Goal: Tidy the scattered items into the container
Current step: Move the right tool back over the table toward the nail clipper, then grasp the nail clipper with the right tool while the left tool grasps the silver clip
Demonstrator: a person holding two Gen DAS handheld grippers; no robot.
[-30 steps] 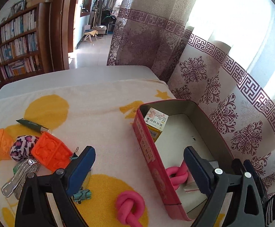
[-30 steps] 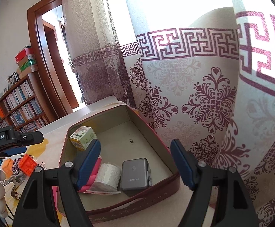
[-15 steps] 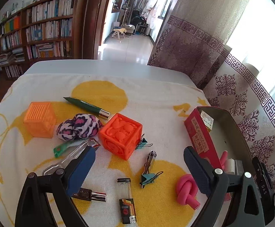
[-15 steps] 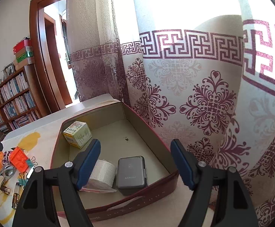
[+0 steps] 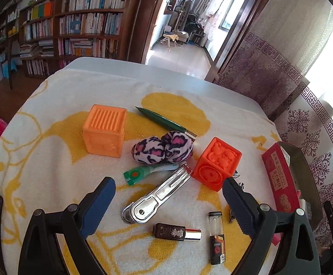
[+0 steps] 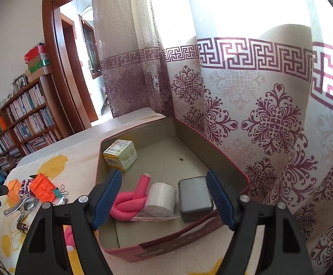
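The red box (image 6: 166, 249) occupies the centre of the right wrist view. It holds a yellow-white carton (image 6: 120, 154) at its upper left, and a pink knotted tube (image 6: 132, 202), a white gauze roll (image 6: 160, 198) and a grey case (image 6: 195, 198) along its near wall. The right gripper (image 6: 164, 200) hangs over these items, jaws apart, gripping nothing.

In the left wrist view the box edge (image 5: 277, 176) sits at the right of the frame. On the yellow-patterned towel (image 5: 51, 160) lie two orange cubes (image 5: 105, 131) (image 5: 218, 162), a leopard-print plush (image 5: 163, 150), a green pen (image 5: 164, 121), a metal clamp (image 5: 157, 194), a small dark bottle (image 5: 176, 232) and a lighter (image 5: 216, 237). The left gripper (image 5: 168, 206) is above the clamp, jaws apart and empty.
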